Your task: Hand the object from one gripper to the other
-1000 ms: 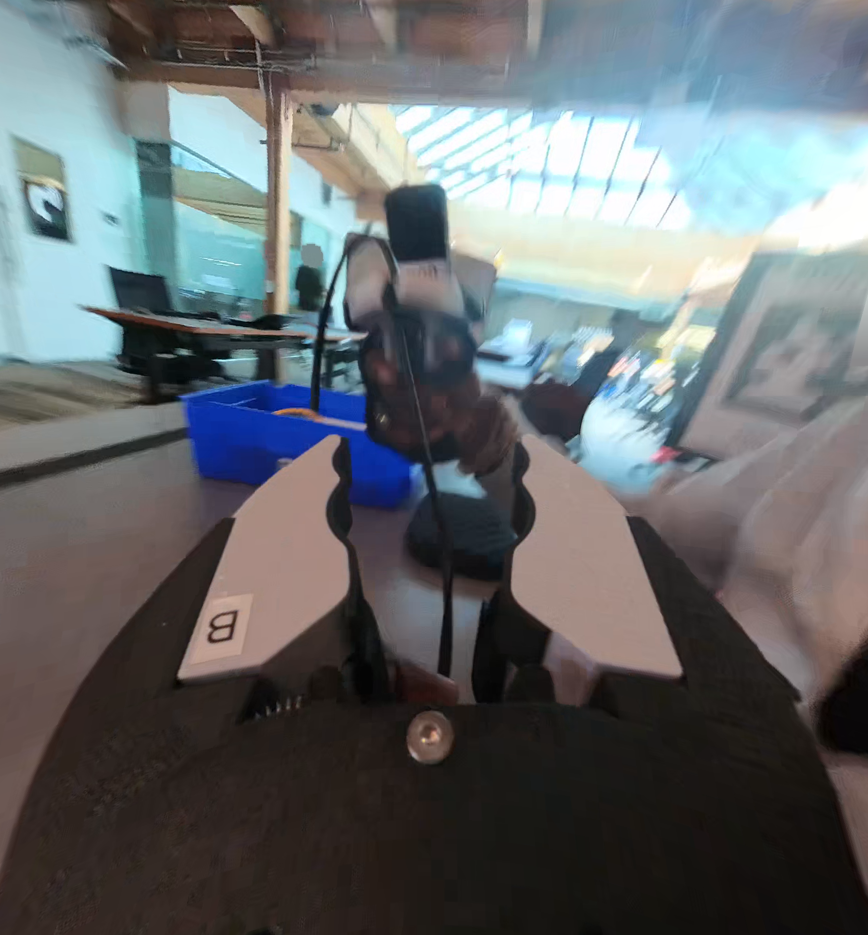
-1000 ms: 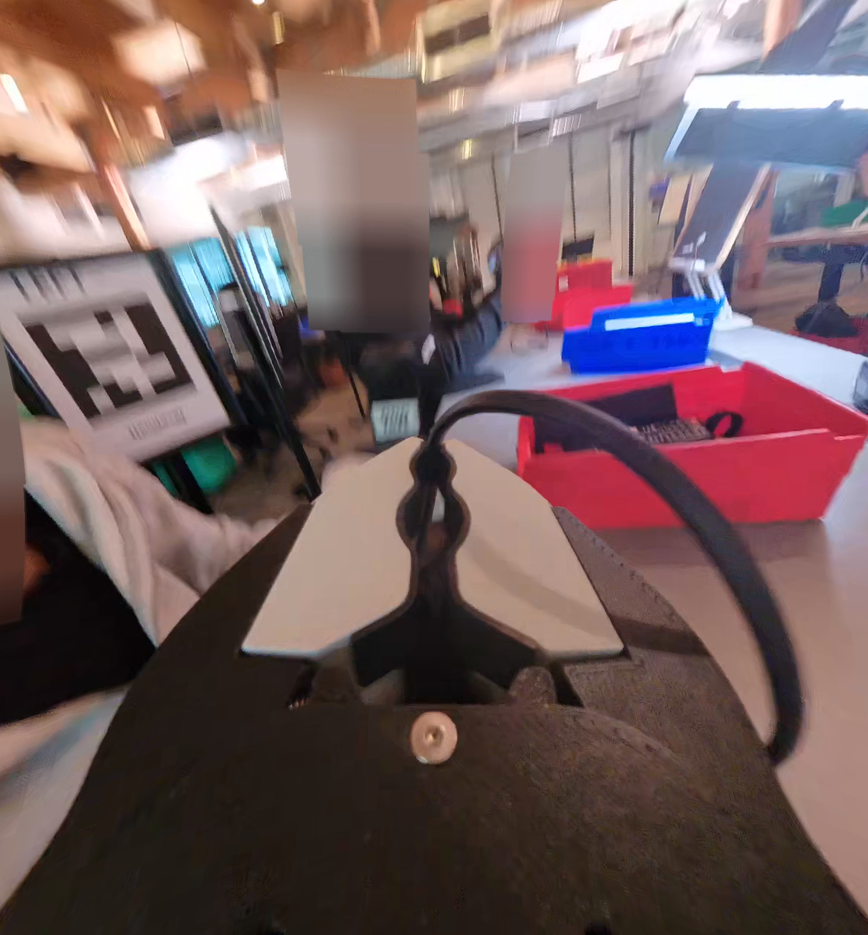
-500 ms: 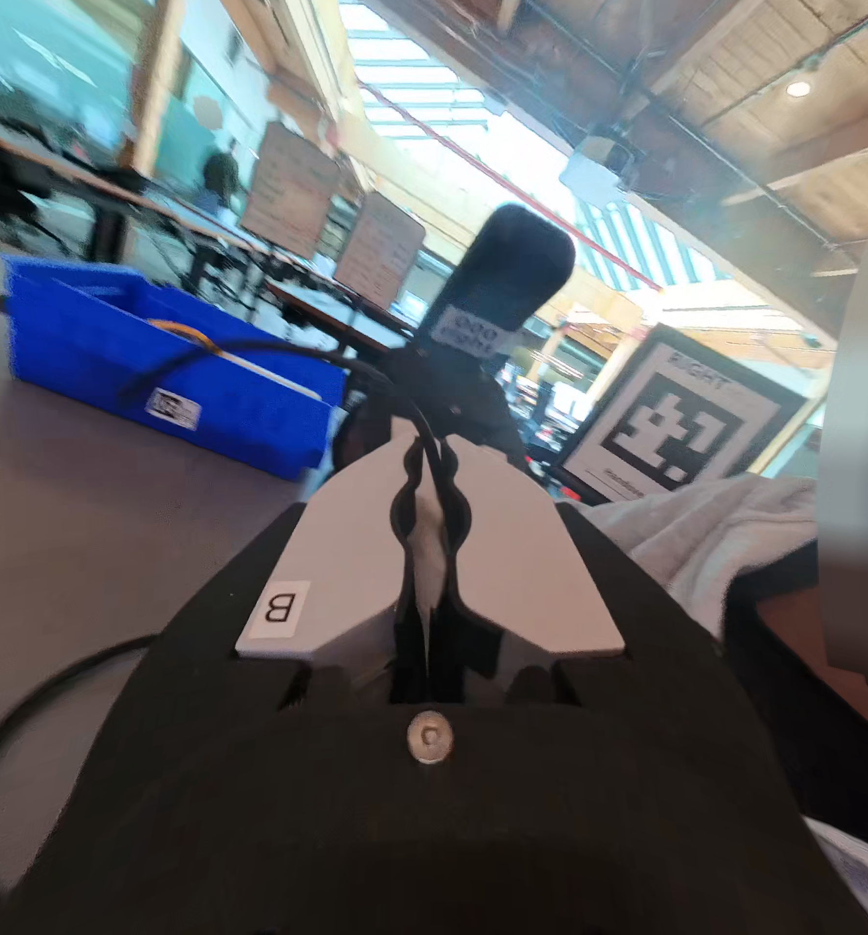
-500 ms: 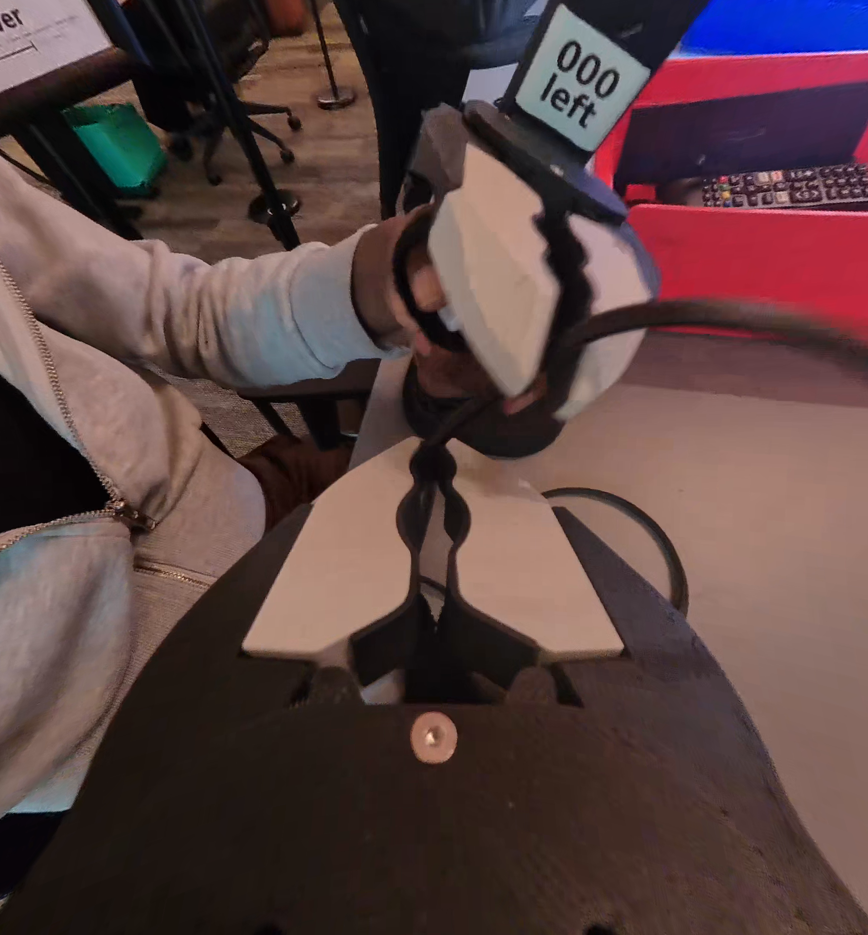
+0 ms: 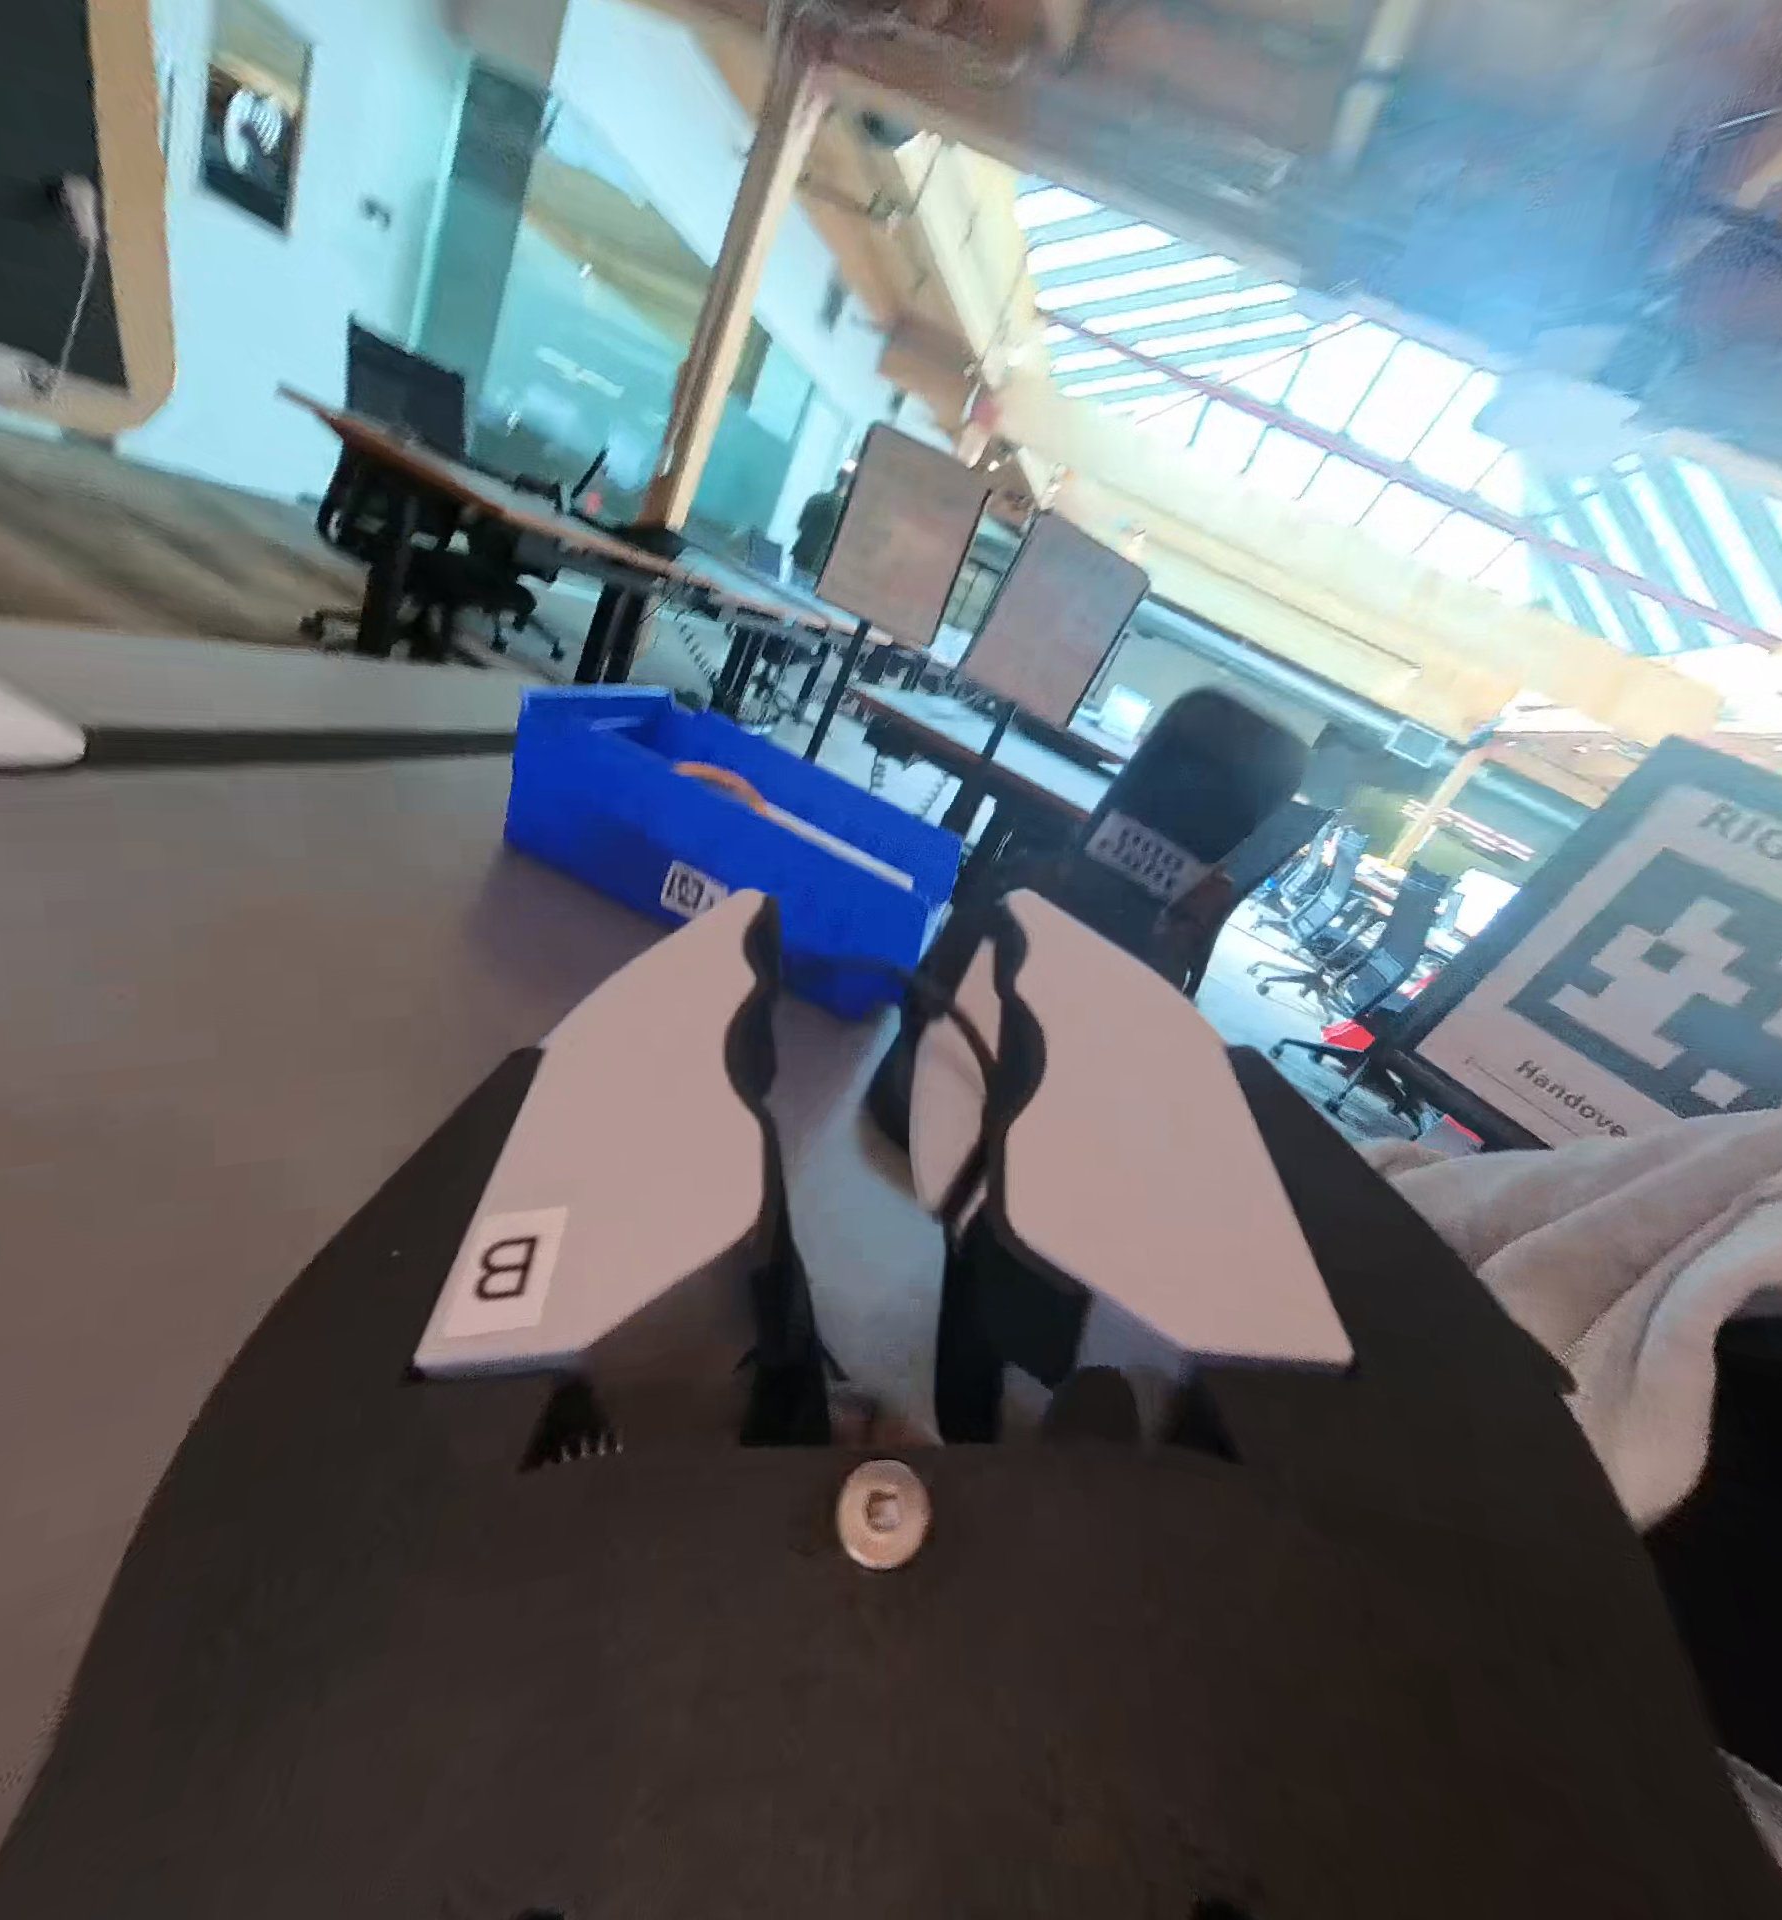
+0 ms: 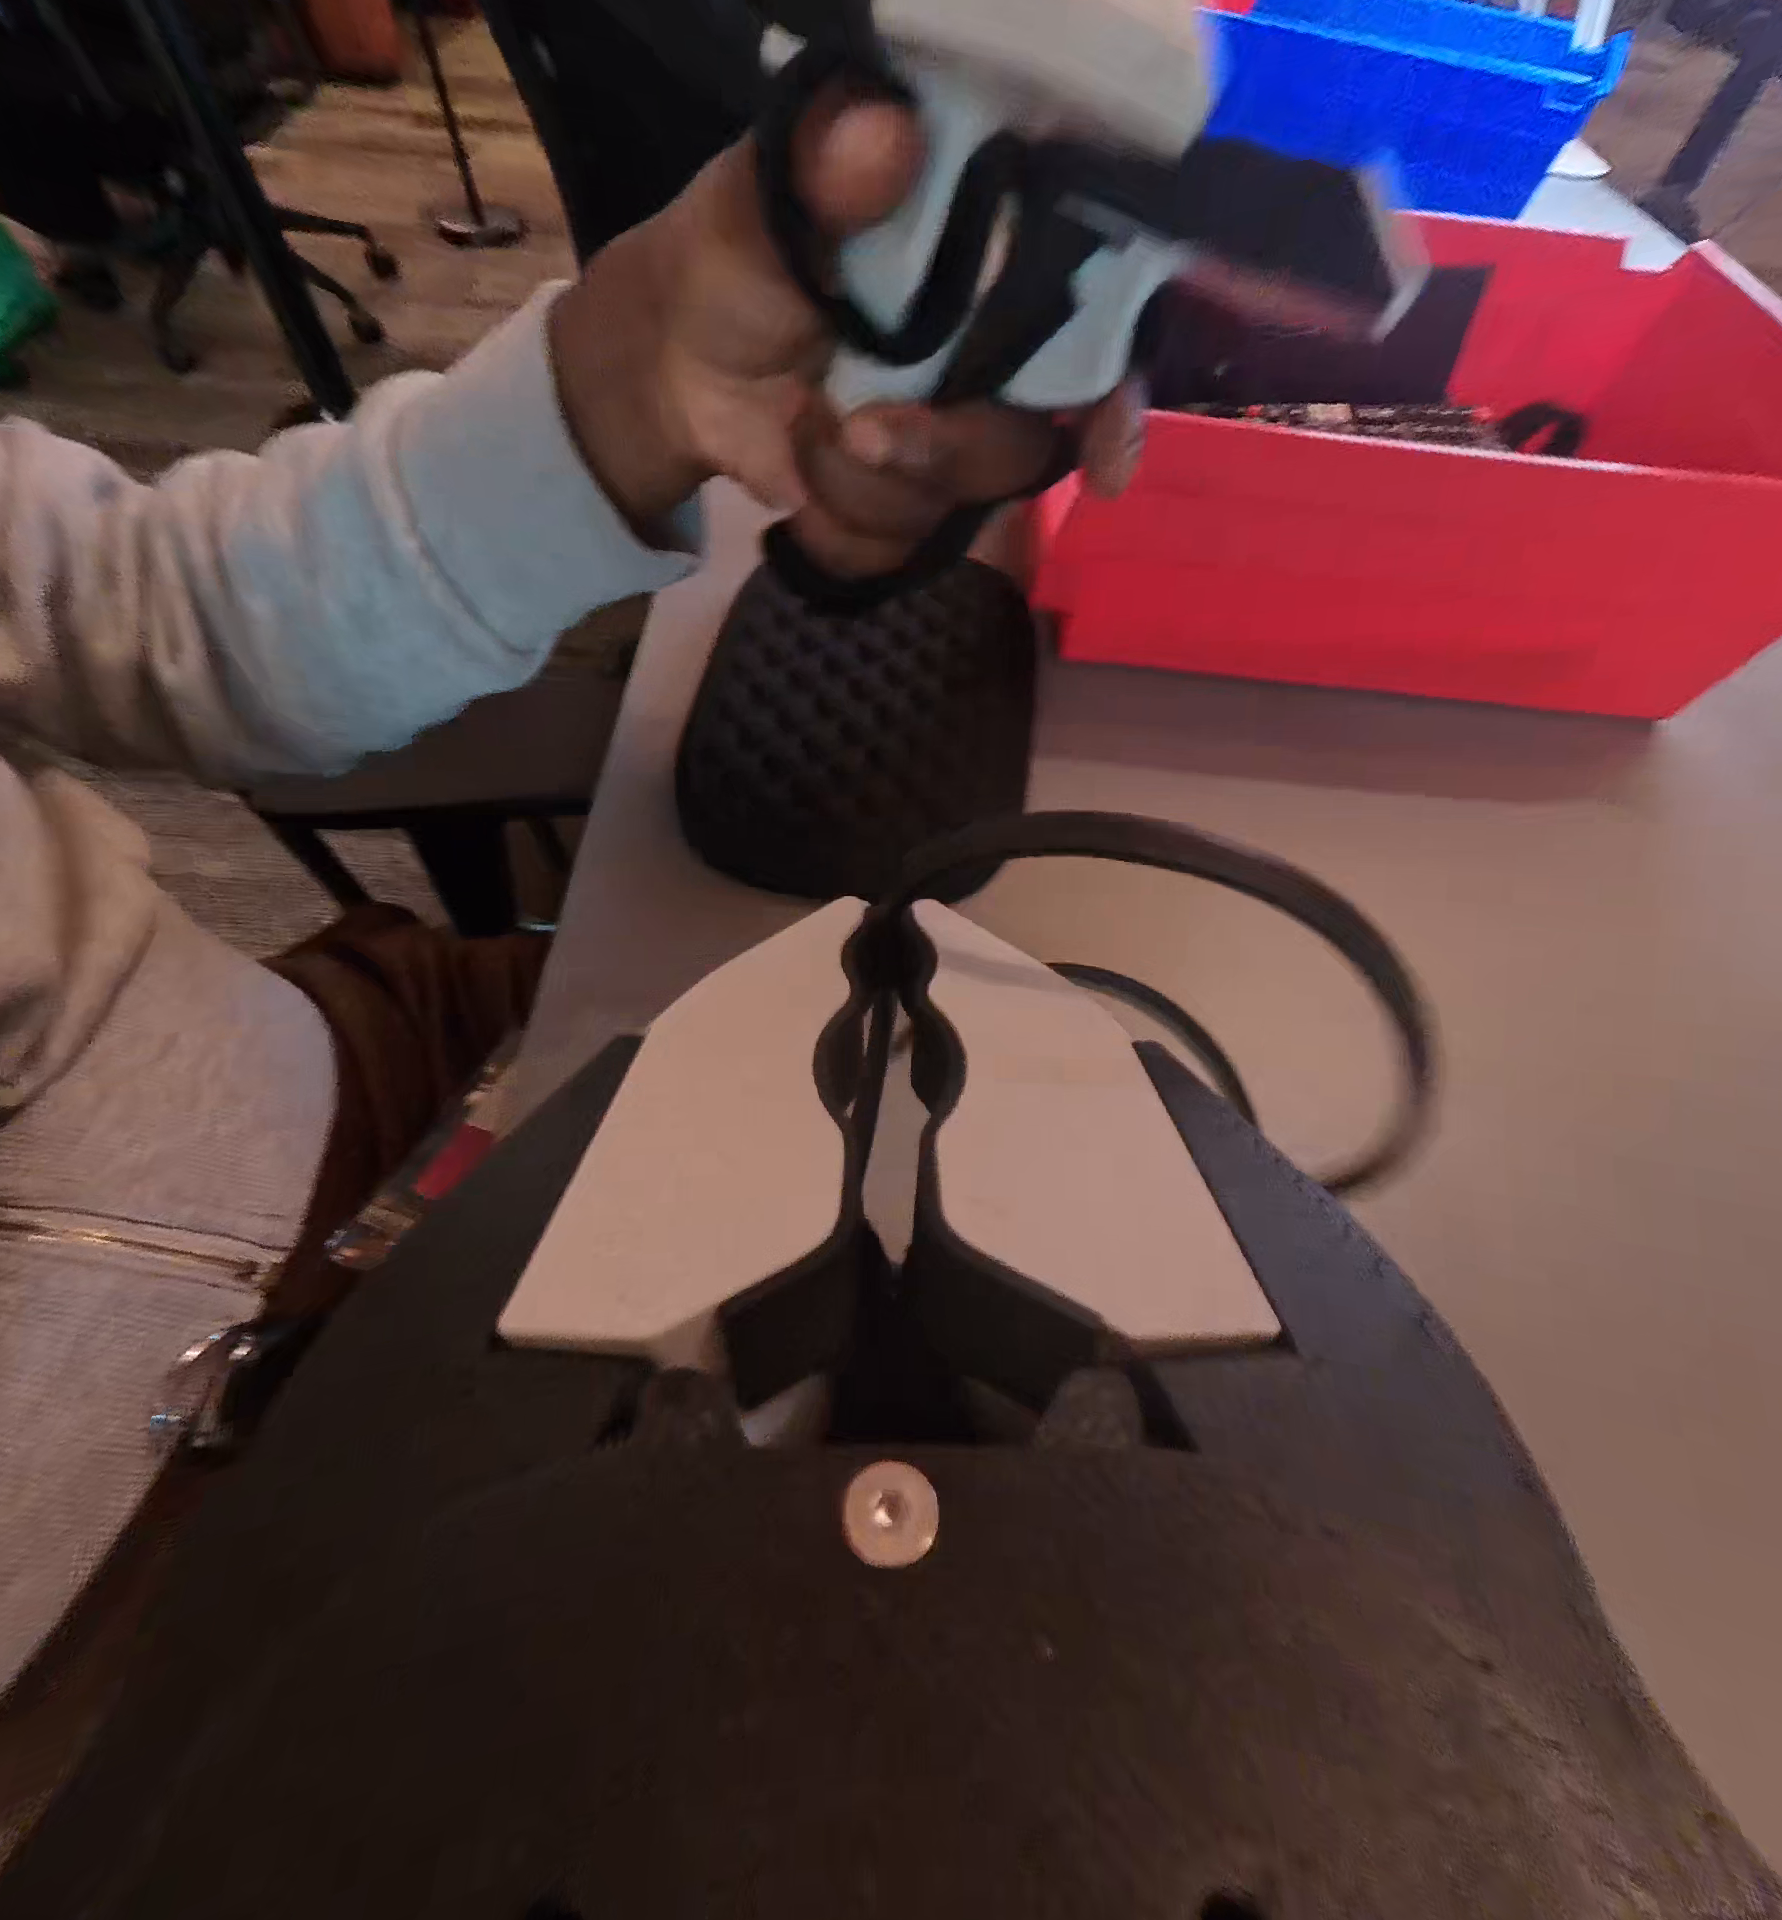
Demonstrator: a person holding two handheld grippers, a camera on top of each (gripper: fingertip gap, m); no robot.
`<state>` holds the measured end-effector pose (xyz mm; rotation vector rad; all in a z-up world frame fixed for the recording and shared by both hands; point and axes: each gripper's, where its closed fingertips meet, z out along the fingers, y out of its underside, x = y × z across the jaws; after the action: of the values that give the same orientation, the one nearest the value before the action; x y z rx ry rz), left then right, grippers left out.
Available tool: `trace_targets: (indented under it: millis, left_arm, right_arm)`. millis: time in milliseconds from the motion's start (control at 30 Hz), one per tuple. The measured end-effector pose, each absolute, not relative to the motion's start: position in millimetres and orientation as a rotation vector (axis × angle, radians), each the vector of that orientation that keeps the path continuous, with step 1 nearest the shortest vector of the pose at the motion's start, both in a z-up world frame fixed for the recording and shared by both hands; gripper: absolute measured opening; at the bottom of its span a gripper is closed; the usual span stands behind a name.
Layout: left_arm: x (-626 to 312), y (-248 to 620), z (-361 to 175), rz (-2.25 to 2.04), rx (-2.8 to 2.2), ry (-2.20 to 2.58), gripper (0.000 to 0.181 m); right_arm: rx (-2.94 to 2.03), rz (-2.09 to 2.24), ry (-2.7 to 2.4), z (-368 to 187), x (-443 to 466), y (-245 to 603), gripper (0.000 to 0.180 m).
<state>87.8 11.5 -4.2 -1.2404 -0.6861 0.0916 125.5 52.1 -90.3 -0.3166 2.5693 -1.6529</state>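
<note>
While the right gripper (image 6: 892, 925) is pinching a black cable (image 6: 1282, 914) looping over the grey worktop (image 6: 1489, 1039), the left gripper (image 5: 882, 925) is standing parted and empty before a blue bin (image 5: 596, 800).

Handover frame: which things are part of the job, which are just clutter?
Job: cable, pinched in right gripper; left gripper, open.
Clutter: blue bin, red bin, marker board.
</note>
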Motion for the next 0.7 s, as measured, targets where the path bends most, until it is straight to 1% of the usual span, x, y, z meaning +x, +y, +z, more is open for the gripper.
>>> trace_targets:
  millis: [133,233,300,367,467,600,700]
  left_arm:
    - [106.0,35.6,-33.3,-0.118,-1.252,-0.722,0.049]
    - [112.1,58.6,-26.8,-0.29,-1.181,-0.653,0.049]
    - [109.6,71.2,-25.5,-0.315,-1.204,-0.628,0.046]
    - [105.9,83.8,-35.7,-0.3,-1.314,-0.632,0.046]
    - [98.9,88.4,-43.0,-0.306,-1.365,-0.686,0.041]
    - [93.8,79.2,-48.1,-0.273,-1.36,-0.73,0.044]
    - [98.0,76.8,-32.4,-0.32,-1.248,-0.665,0.03]
  right_arm:
    - [-0.423,-1.639,2.674,-90.4,118.5,53.4,0.003]
    - [-0.522,-1.578,2.724,-95.8,124.1,52.8,0.003]
    - [-0.562,-1.519,2.754,-101.6,127.4,53.3,0.003]
    - [-0.602,-1.476,2.794,-105.9,128.2,53.9,0.004]
    - [-0.643,-1.471,2.813,-104.1,128.5,54.8,0.003]
    - [-0.717,-1.479,2.943,-100.0,117.0,58.6,0.003]
    - [-0.766,-1.451,2.976,-101.6,118.9,59.1,0.004]
